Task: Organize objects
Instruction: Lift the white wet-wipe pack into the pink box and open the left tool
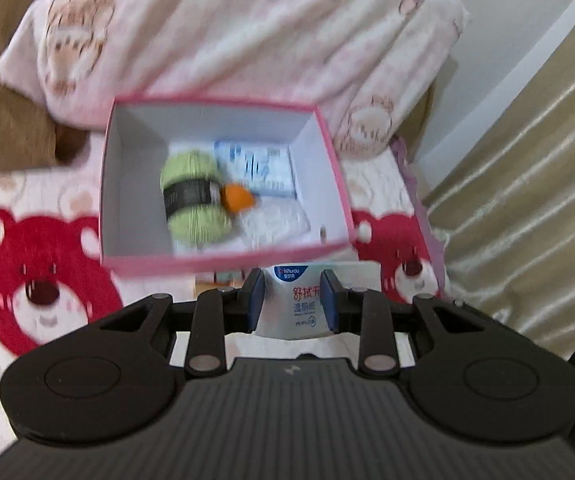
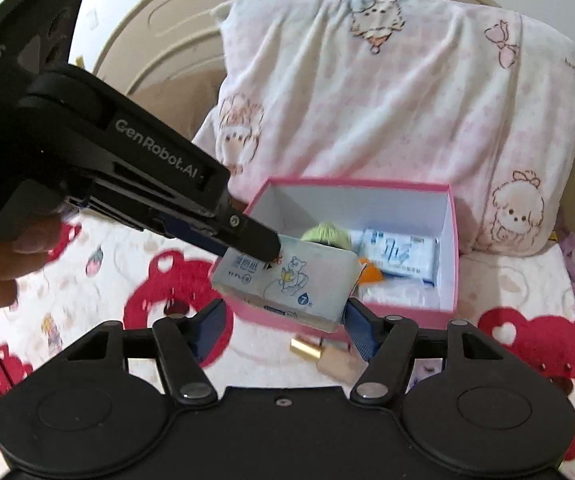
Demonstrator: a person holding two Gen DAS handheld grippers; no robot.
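A pink box (image 1: 227,262) (image 2: 453,240) lies open on the bed. Inside it are a green yarn ball (image 1: 193,196) (image 2: 327,234), an orange item (image 1: 239,198) and a blue-white pack (image 1: 257,166) (image 2: 399,256). My left gripper (image 1: 292,300) is shut on a white wet-wipes pack (image 1: 297,304) (image 2: 287,284) and holds it above the box's near left corner. In the right wrist view the left gripper (image 2: 263,246) comes in from the left. My right gripper (image 2: 283,328) is open and empty, just in front of the box.
A gold-capped beige bottle (image 2: 327,356) lies on the bear-print blanket (image 1: 39,280) in front of the box. A pink-white pillow (image 2: 387,100) leans behind the box. A curtain (image 1: 527,180) hangs at the right.
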